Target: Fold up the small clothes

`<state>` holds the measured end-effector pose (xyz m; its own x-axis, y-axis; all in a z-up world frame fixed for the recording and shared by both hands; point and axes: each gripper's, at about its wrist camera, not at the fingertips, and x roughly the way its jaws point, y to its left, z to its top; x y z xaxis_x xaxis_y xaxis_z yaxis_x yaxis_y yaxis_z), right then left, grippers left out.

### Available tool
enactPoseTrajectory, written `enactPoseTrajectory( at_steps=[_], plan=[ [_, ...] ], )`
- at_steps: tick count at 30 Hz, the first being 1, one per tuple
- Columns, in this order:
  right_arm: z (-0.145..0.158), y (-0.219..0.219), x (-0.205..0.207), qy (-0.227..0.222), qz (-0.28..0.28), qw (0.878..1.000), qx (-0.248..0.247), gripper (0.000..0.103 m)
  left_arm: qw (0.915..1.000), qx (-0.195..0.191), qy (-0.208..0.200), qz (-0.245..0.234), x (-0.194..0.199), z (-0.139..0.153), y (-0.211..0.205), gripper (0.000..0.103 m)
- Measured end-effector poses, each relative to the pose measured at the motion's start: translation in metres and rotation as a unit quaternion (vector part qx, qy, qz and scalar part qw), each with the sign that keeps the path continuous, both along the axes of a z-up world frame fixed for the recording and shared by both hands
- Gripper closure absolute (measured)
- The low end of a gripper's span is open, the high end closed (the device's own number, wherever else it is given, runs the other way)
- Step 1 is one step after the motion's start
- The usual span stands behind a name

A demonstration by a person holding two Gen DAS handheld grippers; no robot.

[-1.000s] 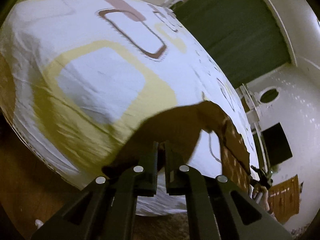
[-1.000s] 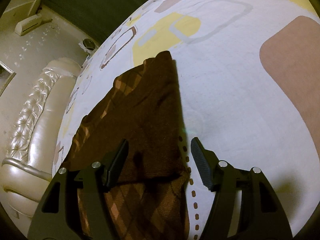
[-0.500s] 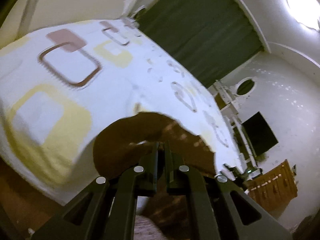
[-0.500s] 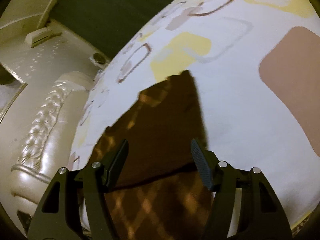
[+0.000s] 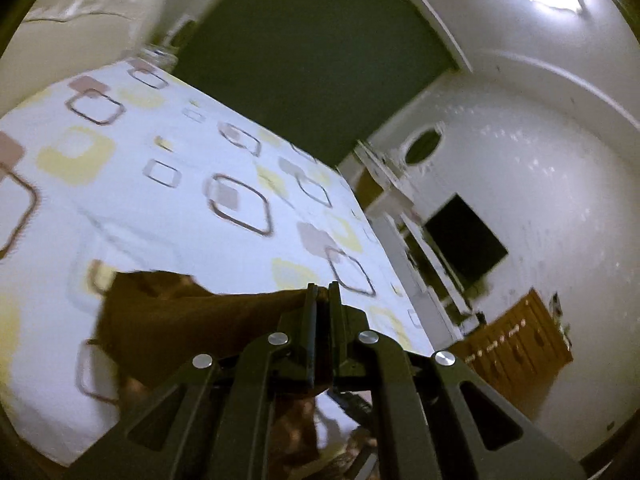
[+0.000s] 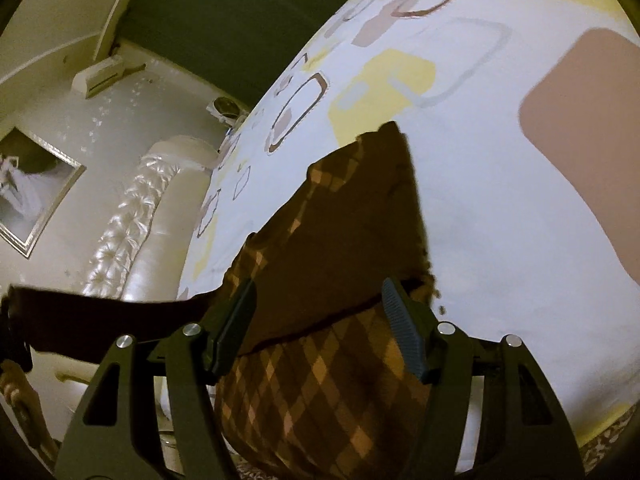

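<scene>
Bedsheet [image 6: 500,208] fills most of both views — white, printed with rounded squares in yellow, brown and grey, and spread over a bed with a cream padded headboard [image 6: 132,216] at the far left of the right wrist view. On the sheet lies a brown garment [image 6: 344,264] with a tan diamond check; its near part hangs over the bed's near edge, while a plain dark flap is turned back across the checked side, reaching a point toward the far end. One strip of the same cloth stretches off to the left, lifted off the sheet. In the left wrist view the garment [image 5: 192,320] shows as a dark, blurred fold drawn up to the left gripper [image 5: 323,296], whose fingers are pressed together on its edge. The right gripper [image 6: 320,320] hangs just above the cloth near the fold line, fingers spread apart with nothing between them — whether the tips touch the cloth cannot be told. Past the bed stand a green curtain [image 5: 304,64], a black screen [image 5: 464,240] on the white wall and a wooden cabinet [image 5: 520,340].
</scene>
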<state>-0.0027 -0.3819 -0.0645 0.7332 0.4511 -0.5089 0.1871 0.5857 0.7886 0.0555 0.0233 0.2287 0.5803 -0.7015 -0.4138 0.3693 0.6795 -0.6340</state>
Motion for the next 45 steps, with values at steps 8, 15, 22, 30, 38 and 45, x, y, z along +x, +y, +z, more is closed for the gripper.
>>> enactPoseTrajectory(
  at_steps=[8,15,22,30,38,45],
  plan=[
    [-0.003,-0.014,-0.002,-0.008,-0.012,0.999,0.031,0.038,0.9956,0.038,0.08,-0.032,0.045,-0.092,-0.132,0.098],
    [-0.018,-0.024,-0.002,0.008,-0.025,0.999,0.032,0.038,0.9839,0.113,0.135,-0.029,0.068,-0.191,-0.215,0.098],
    [-0.031,-0.028,-0.001,0.023,-0.027,0.999,0.032,0.038,0.9766,0.18,0.105,-0.052,0.064,-0.214,-0.242,0.085],
    [-0.023,-0.03,0.005,0.008,-0.013,0.999,0.03,0.038,0.9772,0.211,-0.021,-0.016,0.025,-0.188,-0.153,0.032],
    [-0.027,-0.023,0.025,0.021,0.007,0.999,0.037,0.038,0.9608,0.259,0.018,0.097,0.037,-0.236,-0.033,0.03],
    [-0.028,-0.017,0.043,0.04,0.021,0.998,0.035,0.045,0.9499,0.26,0.064,0.162,0.037,-0.264,0.03,0.03]
  ],
)
